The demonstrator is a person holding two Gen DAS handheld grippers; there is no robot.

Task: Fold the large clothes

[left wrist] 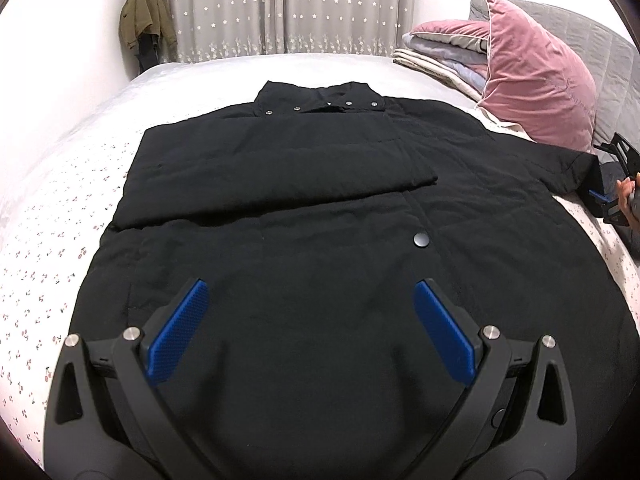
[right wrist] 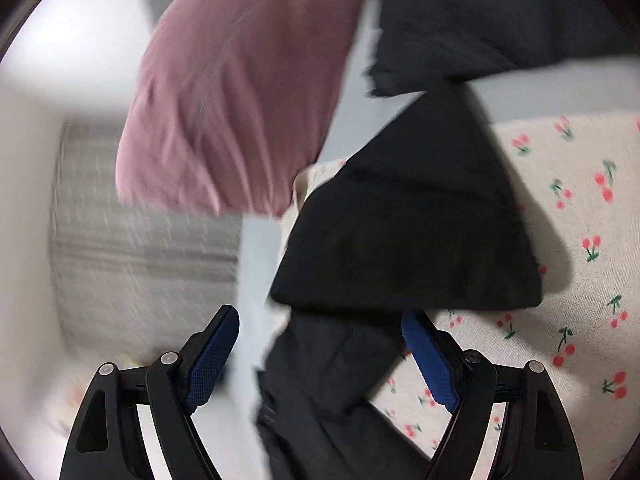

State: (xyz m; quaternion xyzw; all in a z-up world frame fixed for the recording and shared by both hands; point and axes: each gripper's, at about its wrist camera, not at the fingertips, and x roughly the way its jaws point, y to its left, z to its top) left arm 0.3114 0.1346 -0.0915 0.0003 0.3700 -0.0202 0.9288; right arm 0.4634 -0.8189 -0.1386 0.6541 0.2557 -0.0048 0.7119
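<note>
A large black padded coat (left wrist: 320,208) lies flat on the bed, collar away from me, with its left sleeve (left wrist: 280,172) folded across the chest. My left gripper (left wrist: 312,292) hovers open and empty over the coat's lower part. My right gripper (left wrist: 612,196) shows at the far right edge, at the coat's right sleeve cuff (left wrist: 576,168). In the blurred right wrist view, the right gripper (right wrist: 320,320) stands open with the black sleeve end (right wrist: 408,240) just ahead of its fingertips and dark cloth (right wrist: 332,380) between the fingers.
The bed has a cherry-print sheet (left wrist: 48,264). A pink velvet pillow (left wrist: 536,76) and a stack of folded blankets (left wrist: 444,56) sit at the back right, close to the right sleeve. An olive jacket (left wrist: 146,20) hangs by the curtain.
</note>
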